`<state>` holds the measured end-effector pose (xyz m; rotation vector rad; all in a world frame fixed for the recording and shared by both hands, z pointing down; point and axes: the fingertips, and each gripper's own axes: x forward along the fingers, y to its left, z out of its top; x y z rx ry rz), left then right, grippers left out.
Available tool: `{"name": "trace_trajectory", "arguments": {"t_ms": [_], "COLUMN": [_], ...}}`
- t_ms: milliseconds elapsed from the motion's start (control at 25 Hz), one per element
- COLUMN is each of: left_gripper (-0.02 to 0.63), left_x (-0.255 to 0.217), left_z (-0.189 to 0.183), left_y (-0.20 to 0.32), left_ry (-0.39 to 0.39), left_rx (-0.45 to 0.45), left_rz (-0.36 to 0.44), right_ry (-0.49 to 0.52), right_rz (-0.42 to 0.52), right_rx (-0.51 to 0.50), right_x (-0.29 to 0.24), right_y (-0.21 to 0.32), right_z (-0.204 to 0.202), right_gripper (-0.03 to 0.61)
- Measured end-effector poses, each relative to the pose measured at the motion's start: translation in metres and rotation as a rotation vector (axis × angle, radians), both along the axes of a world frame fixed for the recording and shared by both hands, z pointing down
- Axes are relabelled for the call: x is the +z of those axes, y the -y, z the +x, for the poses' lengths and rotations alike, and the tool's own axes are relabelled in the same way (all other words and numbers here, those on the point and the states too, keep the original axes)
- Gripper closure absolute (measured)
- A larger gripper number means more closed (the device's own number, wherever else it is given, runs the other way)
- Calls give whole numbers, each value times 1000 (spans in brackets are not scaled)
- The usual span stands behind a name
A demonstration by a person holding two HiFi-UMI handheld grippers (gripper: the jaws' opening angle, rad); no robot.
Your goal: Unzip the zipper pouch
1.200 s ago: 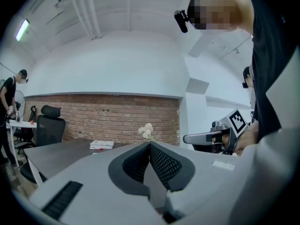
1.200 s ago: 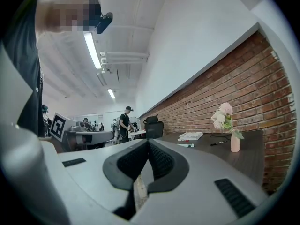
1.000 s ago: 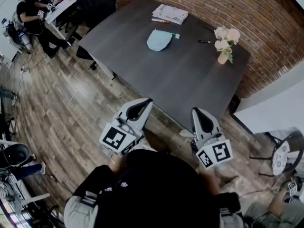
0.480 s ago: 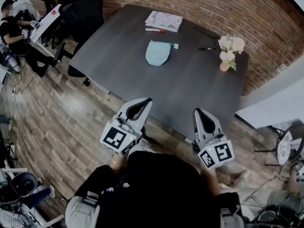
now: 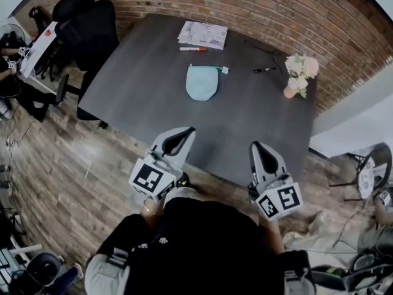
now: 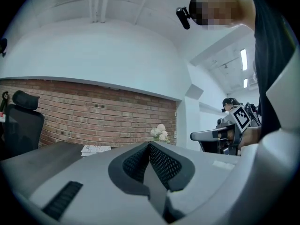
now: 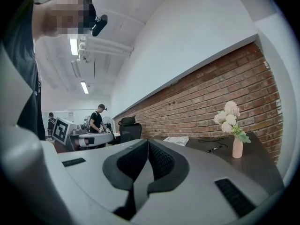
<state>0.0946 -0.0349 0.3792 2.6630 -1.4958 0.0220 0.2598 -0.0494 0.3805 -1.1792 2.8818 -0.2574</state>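
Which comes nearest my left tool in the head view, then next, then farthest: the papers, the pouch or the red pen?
Measured from the left tool:
1. pouch, ahead of it, slightly right.
2. red pen, just beyond the pouch.
3. papers, farthest, right behind the red pen.

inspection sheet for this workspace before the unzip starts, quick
surface: dark grey table, matte top
job's things: light blue zipper pouch lies flat mid-table, untouched
clutter: papers, red pen, black pen, vase of flowers, all toward the far side
grippers: left hand-held gripper and right hand-held gripper both shut, empty, well short of the pouch
cables: thin dark cable on the table by the black pen
surroundings: brick wall, black office chairs, wood floor
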Motion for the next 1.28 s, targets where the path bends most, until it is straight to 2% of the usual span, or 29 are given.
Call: {"name": "trace_trajectory", "arguments": {"t_ms": [240, 520, 800, 1040, 1160, 1280], "left_gripper": [609, 611, 609, 609, 609, 609], "left_x": [7, 18, 21, 17, 20, 15], "left_z": [-43, -87, -121, -137, -140, -145], "left_y": [23, 42, 49, 56, 59, 65], "left_ry": [-10, -14, -8, -19, -12, -11], "left_rx": [32, 65, 102, 96, 89, 79], "left_rz": [-12, -36, -37, 13, -10, 19], "right_ry": [-46, -39, -61, -98, -101, -103], "right_rz": [9, -20, -9, -3, -8, -14], "right_rx": [38, 79, 131, 130, 137, 143], "right_x": [1, 12, 14, 14, 15, 20], "right_y": [20, 36, 44, 45, 51, 62], "right_z": [-41, -79, -109, -120, -119, -118], "right_gripper": [575, 574, 574, 571, 569, 568]}}
